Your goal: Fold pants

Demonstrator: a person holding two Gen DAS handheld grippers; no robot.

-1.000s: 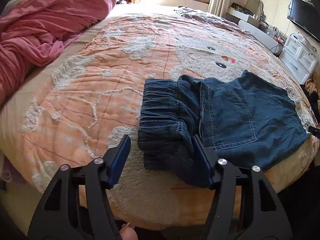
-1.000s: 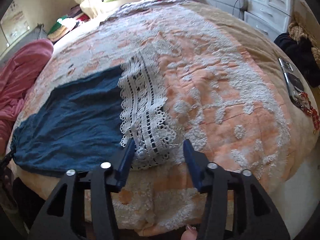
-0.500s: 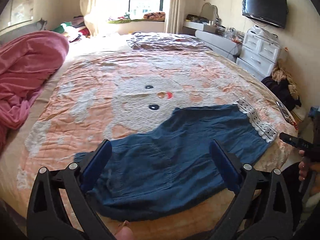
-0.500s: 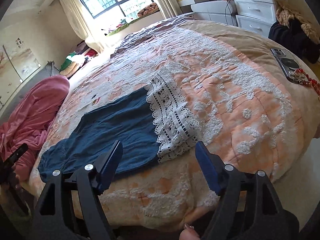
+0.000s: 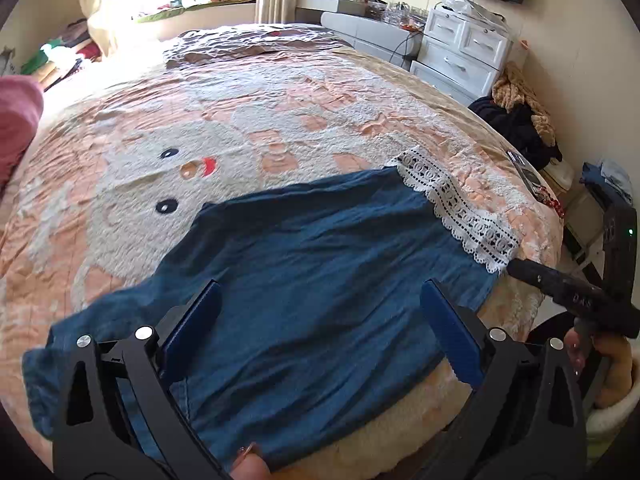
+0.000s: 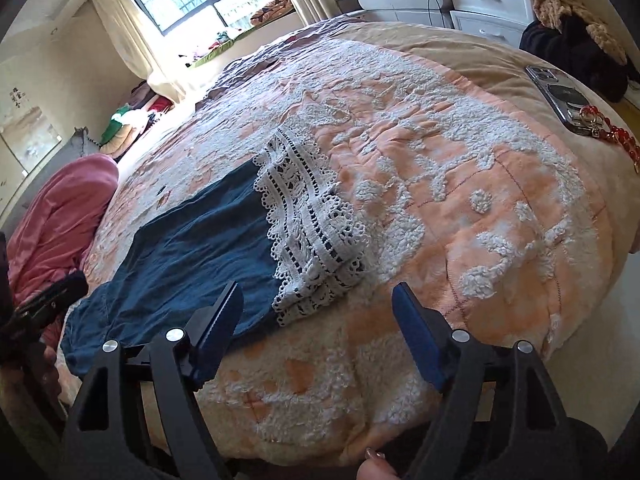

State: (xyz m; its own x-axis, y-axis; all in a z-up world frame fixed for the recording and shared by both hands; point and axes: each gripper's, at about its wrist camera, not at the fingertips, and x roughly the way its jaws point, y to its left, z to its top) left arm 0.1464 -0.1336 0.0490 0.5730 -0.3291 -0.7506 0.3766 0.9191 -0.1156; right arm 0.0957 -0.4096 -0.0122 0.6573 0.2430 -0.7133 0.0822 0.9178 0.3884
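Two grippers hang over soft blue denim pants point(image 5: 320, 280) lying spread flat near the front edge of a fuzzy peach-and-white bedspread point(image 5: 280, 120), the leg ending in a white openwork lace hem point(image 5: 460, 208). The left gripper point(image 5: 320, 332) stands wide apart above the mid-leg, clamping nothing; a second ago its blue pads flanked the bunched elastic waistband. The right gripper point(image 6: 318, 332), also apart and empty, sits just in front of the lace hem point(image 6: 316, 240), wider than a second earlier.
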